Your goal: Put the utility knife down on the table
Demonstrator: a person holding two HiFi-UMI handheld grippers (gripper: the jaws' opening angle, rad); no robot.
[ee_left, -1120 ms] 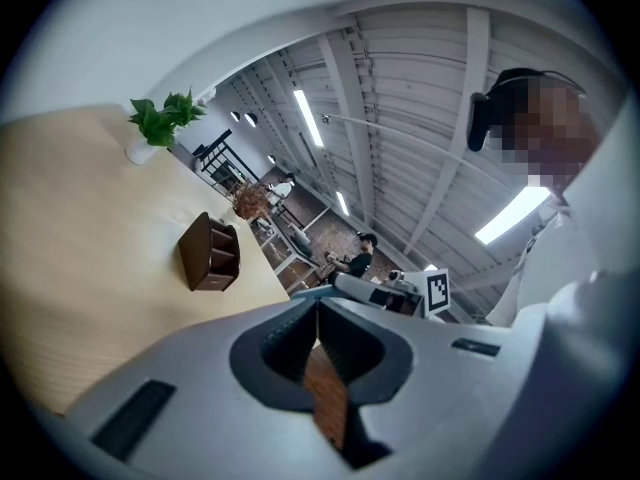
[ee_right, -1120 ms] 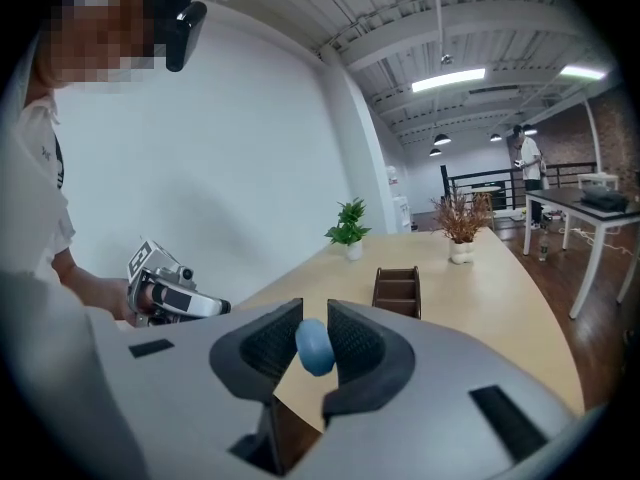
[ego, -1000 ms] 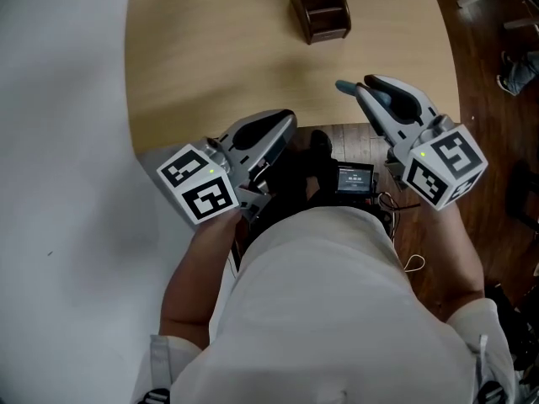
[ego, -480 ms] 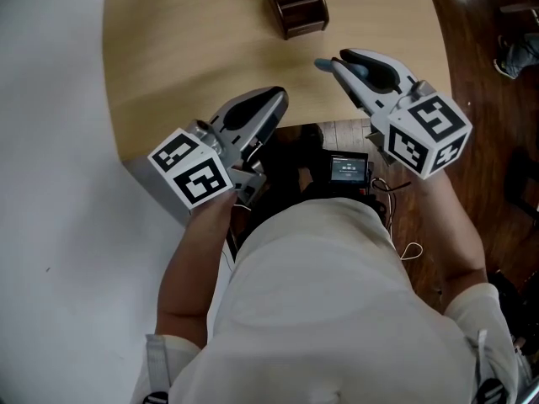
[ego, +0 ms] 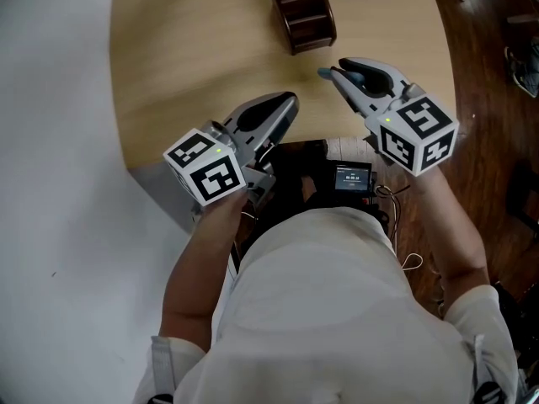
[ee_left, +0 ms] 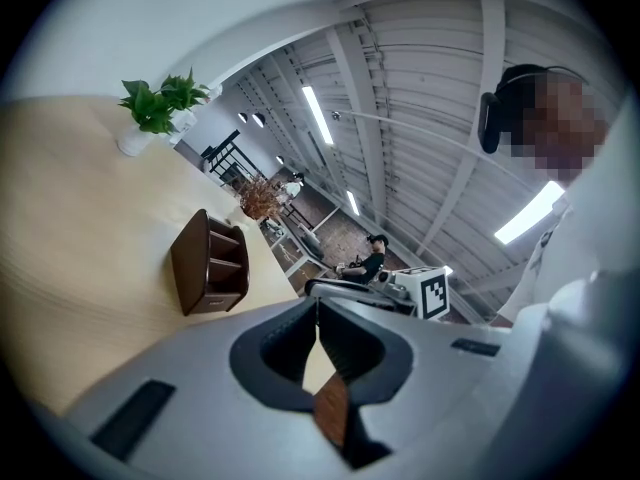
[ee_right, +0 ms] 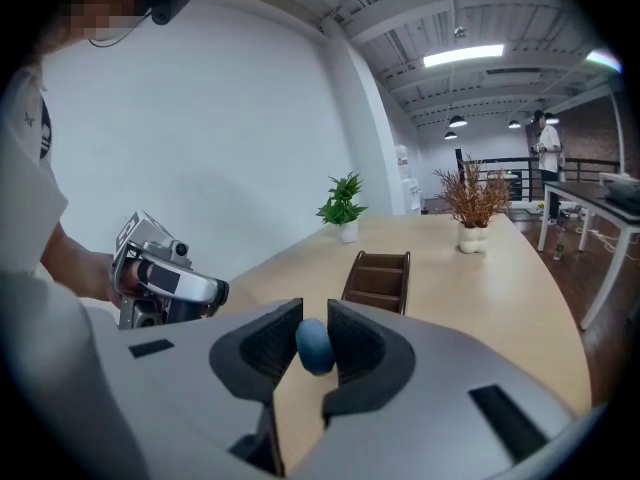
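A rounded blue end of the utility knife shows between the jaws of my right gripper, which is shut on it. From the head view that gripper hovers over the near edge of the light wooden table, with the blue knife along its jaws. My left gripper is level with it on the left, also above the table edge. Its jaws meet with nothing between them. Most of the knife is hidden by the right jaws.
A dark brown wooden organizer stands on the table beyond both grippers. A small potted plant and a vase of dried stems sit farther along the table. My body and a belt device are just behind the near edge.
Both grippers have edged forward from my body to over the table's near edge. The right one still grips the blue knife; the left stays shut.
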